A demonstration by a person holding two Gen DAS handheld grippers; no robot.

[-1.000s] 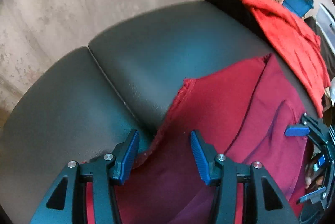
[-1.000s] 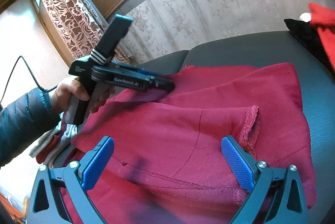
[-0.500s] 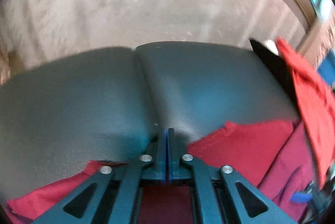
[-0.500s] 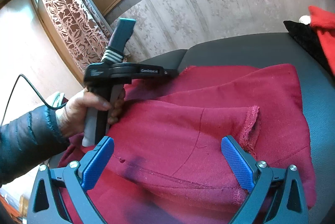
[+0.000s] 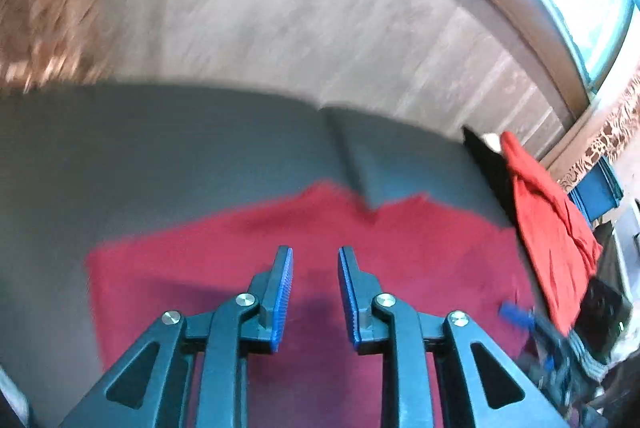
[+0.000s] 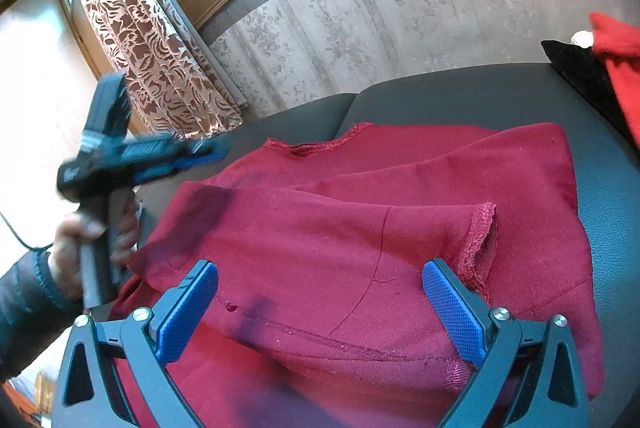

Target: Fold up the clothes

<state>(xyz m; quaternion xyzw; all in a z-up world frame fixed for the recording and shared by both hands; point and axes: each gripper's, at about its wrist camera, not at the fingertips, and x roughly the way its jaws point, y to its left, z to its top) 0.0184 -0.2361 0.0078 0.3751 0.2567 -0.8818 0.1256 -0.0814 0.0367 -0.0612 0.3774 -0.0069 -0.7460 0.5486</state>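
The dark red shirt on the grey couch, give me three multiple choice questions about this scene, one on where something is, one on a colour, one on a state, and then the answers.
1. Where does the bright red garment lie?
A. At the couch's far end, on a black cloth
B. Under the dark red shirt
C. On the floor

2. What colour are the gripper pads?
A. Yellow
B. Blue
C. White

3. How is the right gripper?
A. Shut on the sleeve
B. Shut on the collar
C. Open, with nothing between its fingers

Answers:
1. A: it rests on the black cloth at the end of the couch, apart from the dark red shirt.
2. B: both grippers, also the left gripper, have blue ribbed pads.
3. C: its fingers stand wide apart over the shirt.
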